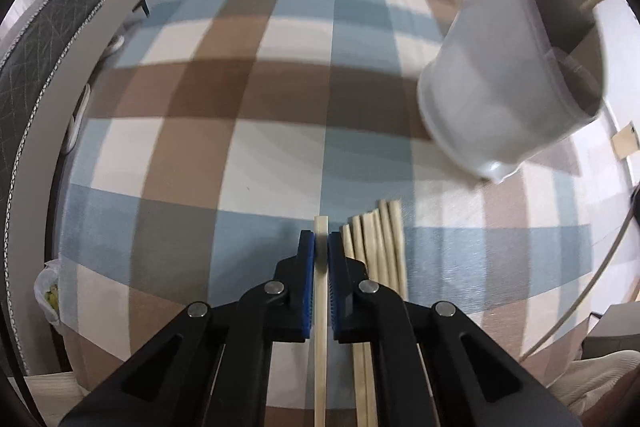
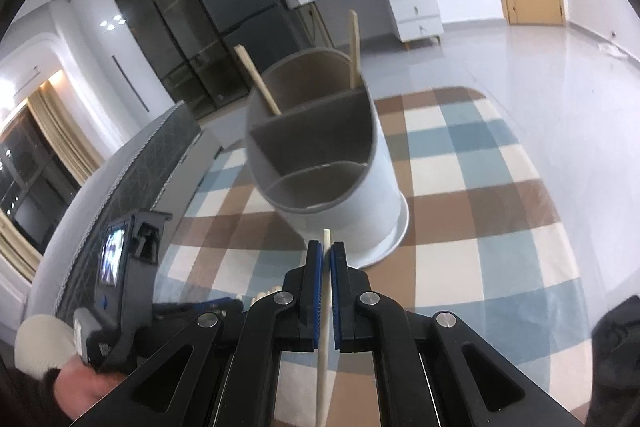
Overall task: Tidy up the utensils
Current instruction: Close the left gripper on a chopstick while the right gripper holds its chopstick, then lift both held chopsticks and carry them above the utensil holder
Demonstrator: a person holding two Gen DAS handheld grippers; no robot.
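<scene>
1. The left gripper (image 1: pixel 321 247) holds one pale wooden chopstick (image 1: pixel 320 327) between its blue pads, beside a bundle of similar chopsticks (image 1: pixel 376 247) on the checked rug (image 1: pixel 240 147).
2. The right gripper (image 2: pixel 326 259) is closed on another thin wooden chopstick (image 2: pixel 325 347).
3. The white round utensil holder with inner dividers (image 2: pixel 348 195) stands on the rug, with two wooden sticks (image 2: pixel 258 79) in its far compartment.

Two fisheye views, each looking forward along a gripper's black jaws. The left wrist view faces steeply down, close over a blue, brown and white checked rug (image 1: pixel 280 131). The right wrist view tilts higher, toward the room's far wall. Both share the rug and a white divided utensil holder (image 1: pixel 496 75) (image 2: pixel 336 163), seen close up.
</scene>
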